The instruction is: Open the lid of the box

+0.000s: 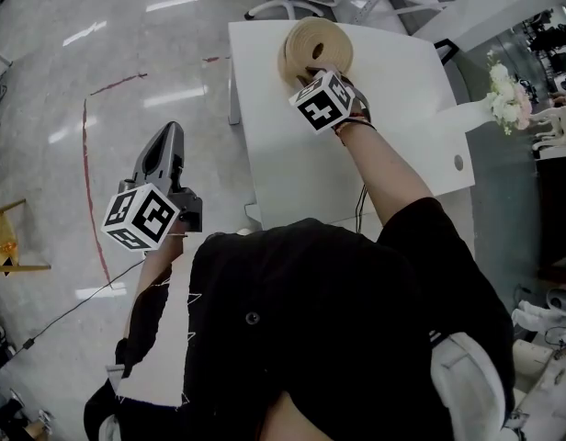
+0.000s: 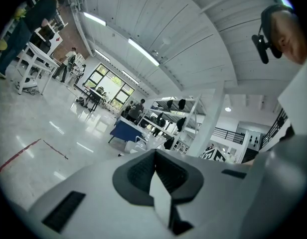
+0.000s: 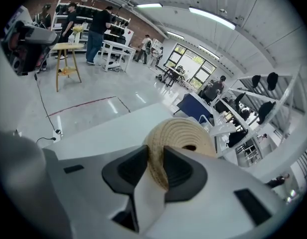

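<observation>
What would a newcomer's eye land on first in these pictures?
Most striking is the round woven box at the far end of the white table, with the right gripper closed on its rim. The left gripper is held off the table's left side, over the shiny floor, with its jaws together and nothing between them.
</observation>
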The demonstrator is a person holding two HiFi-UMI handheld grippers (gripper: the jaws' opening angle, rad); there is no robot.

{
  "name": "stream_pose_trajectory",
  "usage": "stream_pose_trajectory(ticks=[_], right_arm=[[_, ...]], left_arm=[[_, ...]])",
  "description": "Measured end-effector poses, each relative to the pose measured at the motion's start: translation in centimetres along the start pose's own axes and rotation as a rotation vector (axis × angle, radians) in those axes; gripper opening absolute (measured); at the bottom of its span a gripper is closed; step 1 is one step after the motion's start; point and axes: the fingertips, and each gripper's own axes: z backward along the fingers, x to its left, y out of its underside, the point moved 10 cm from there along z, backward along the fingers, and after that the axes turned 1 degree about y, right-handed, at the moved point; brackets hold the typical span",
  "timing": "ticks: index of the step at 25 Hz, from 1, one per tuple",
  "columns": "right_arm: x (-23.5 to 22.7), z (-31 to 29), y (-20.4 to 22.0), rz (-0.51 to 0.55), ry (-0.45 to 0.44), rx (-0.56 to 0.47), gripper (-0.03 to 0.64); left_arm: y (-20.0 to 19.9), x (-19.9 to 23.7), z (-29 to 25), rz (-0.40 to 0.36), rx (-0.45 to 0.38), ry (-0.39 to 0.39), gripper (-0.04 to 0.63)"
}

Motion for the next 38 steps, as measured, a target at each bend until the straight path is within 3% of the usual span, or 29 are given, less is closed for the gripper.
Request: stream_pose_trajectory(ticks=[38], right_arm=[[1.7, 2.3, 1.0, -0.024, -0.015, -0.004, 0.104]], left_arm=[[0.8, -2.2, 2.4, -0.006, -0.012, -0.005, 0.011]])
